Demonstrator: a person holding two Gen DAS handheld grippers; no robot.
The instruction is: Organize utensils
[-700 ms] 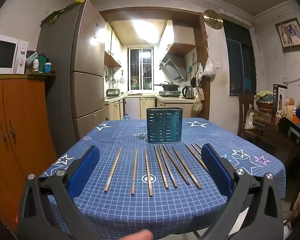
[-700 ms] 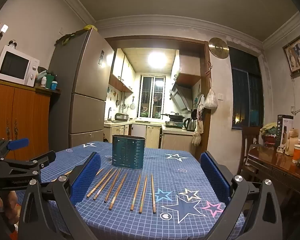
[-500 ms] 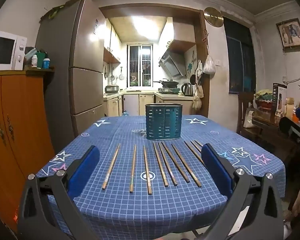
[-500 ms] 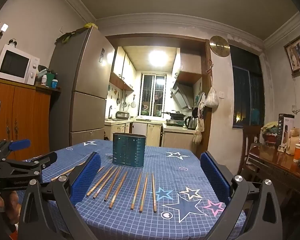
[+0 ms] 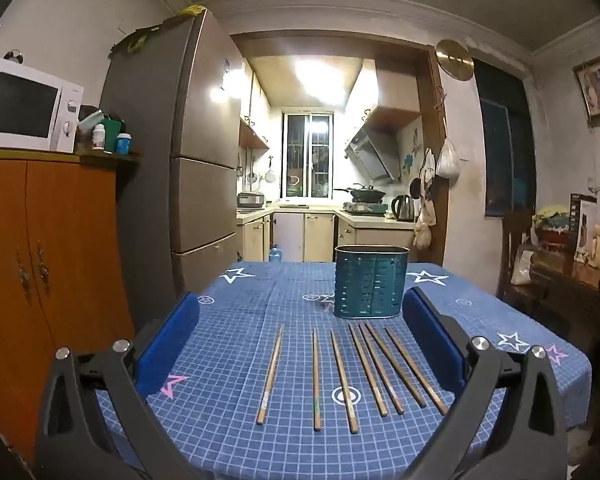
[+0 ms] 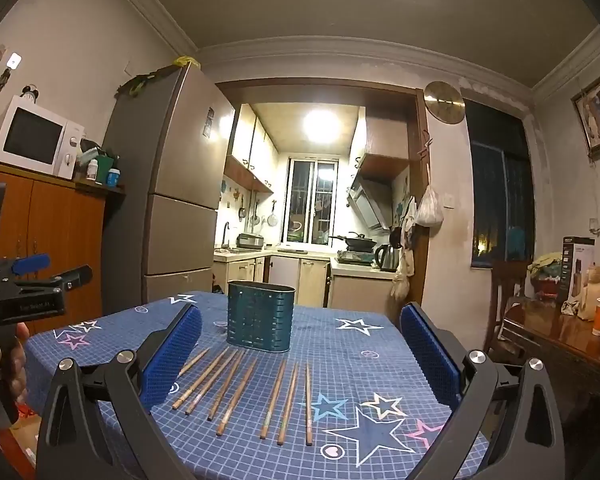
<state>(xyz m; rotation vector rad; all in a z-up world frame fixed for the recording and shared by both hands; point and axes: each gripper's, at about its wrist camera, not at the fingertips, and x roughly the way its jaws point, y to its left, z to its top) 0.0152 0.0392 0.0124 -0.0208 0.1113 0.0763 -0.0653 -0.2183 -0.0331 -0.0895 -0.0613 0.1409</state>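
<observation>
Several wooden chopsticks [image 5: 342, 376] lie side by side on the blue star-patterned tablecloth [image 5: 228, 400], pointing toward a teal perforated utensil holder [image 5: 370, 282] that stands upright behind them. My left gripper [image 5: 300, 340] is open and empty, held above the table's near edge in front of the chopsticks. In the right wrist view the chopsticks [image 6: 252, 392] and the holder [image 6: 260, 316] sit ahead, and my right gripper [image 6: 300, 348] is open and empty above the table. The left gripper's body [image 6: 24, 296] shows at the left edge of that view.
An orange cabinet [image 5: 48, 264] with a microwave [image 5: 26, 106] stands left of the table, then a tall fridge [image 5: 188, 168]. A dark wooden side table [image 6: 560, 344] with boxes and cups is to the right. The kitchen lies beyond the table.
Both grippers have risen and tilted up a little, so the table sits lower in view. The left view has shifted left, putting the holder right of centre. Nothing was grasped.
</observation>
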